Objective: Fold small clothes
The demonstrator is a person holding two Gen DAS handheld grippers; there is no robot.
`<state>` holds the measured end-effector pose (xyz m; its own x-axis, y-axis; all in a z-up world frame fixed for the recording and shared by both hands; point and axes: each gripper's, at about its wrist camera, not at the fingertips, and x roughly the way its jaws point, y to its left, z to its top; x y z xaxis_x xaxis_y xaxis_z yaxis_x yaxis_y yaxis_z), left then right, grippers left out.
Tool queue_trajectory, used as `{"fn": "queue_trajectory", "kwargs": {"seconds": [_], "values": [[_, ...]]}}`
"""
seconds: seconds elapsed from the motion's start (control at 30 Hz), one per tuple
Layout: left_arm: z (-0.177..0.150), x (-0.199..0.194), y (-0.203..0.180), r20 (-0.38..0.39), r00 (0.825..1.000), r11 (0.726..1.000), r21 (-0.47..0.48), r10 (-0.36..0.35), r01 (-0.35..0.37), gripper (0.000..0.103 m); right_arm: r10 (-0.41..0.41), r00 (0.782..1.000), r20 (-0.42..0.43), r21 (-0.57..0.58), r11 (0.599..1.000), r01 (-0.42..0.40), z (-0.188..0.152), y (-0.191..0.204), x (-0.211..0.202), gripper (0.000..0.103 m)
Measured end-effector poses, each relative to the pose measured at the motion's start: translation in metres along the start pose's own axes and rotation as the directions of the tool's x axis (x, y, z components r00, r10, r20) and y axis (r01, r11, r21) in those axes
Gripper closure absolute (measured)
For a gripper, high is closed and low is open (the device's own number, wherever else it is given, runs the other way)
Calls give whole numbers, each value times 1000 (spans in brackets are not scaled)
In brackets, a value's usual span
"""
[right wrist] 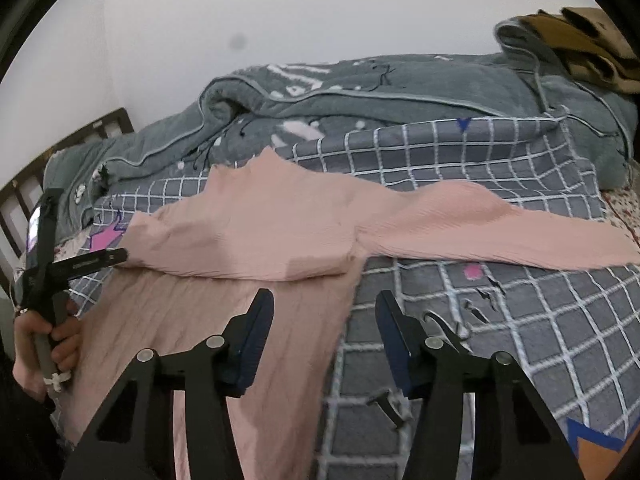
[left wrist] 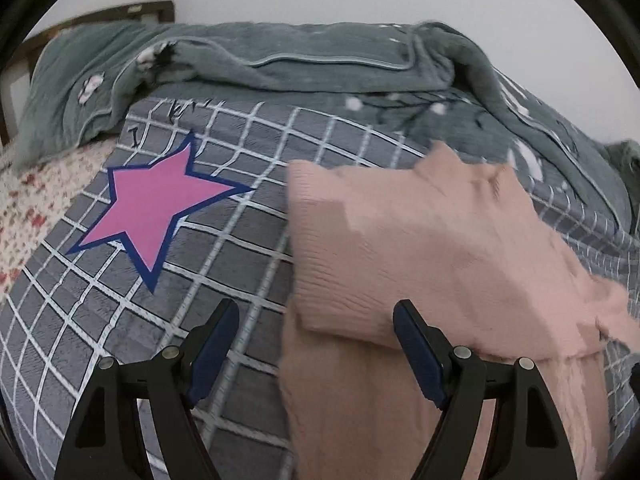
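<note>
The pink sweater (right wrist: 256, 232) lies mid-bed on the checked blanket (right wrist: 520, 320), its free sleeve (right wrist: 500, 232) running toward the bed's right edge, nearer the right gripper (right wrist: 324, 320); both it and the left gripper (left wrist: 316, 336) hover wide-jawed, empty

Soft, even indoor light fills both views, with no glare and only faint shadows under the folded pink sweater (right wrist: 256, 236). Fisheye distortion bows the checked bedspread (left wrist: 248, 248) and darkens the corners. The sweater's right side smears with motion blur and blocky compression in the left wrist view.
</note>
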<state>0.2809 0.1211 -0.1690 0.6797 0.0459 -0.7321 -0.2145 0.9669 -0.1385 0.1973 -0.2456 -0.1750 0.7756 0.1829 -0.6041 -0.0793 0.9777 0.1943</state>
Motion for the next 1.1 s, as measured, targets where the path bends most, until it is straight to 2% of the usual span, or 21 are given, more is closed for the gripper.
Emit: {"fn": "queue_trajectory", "kwargs": {"seconds": [0.07,0.17,0.23,0.33,0.4,0.5,0.6,0.67,0.73,0.9,0.97,1.1], "values": [[6,6,5,-9,1000,1000,-20,-24,24,25,10,1000,-15,23,1000,-10,7,1,11,54],[12,10,3,7,999,999,2,-37,37,25,31,998,-56,60,998,-27,21,1,32,59],[13,11,3,16,999,999,15,-41,41,25,6,995,-97,45,999,-1,30,2,48,59],[13,16,9,16,996,996,-16,-86,86,25,-61,986,-156,19,998,64,41,-1,74,59],[13,16,13,15,993,993,-31,-116,116,25,-75,981,-177,14,997,78,42,-4,87,61],[14,15,22,36,992,990,-65,-121,124,25,-75,972,-224,2,997,77,39,-6,106,75],[13,22,33,7,992,985,-121,-122,122,25,-116,972,-206,-62,992,105,38,3,106,85],[12,27,38,-5,991,980,-146,-137,134,25,-119,976,-180,-96,990,103,38,8,102,100],[11,26,38,1,991,980,-144,-137,135,25,-85,986,-144,-104,992,70,41,8,93,102],[10,23,36,11,992,984,-129,-125,126,25,-74,997,-12,-96,993,72,52,3,69,102],[10,23,36,13,991,983,-128,-130,130,25,-56,998,-20,-85,995,54,53,1,70,102],[10,23,36,13,991,983,-125,-136,137,25,-24,996,-88,-92,996,16,45,2,79,101]]}}
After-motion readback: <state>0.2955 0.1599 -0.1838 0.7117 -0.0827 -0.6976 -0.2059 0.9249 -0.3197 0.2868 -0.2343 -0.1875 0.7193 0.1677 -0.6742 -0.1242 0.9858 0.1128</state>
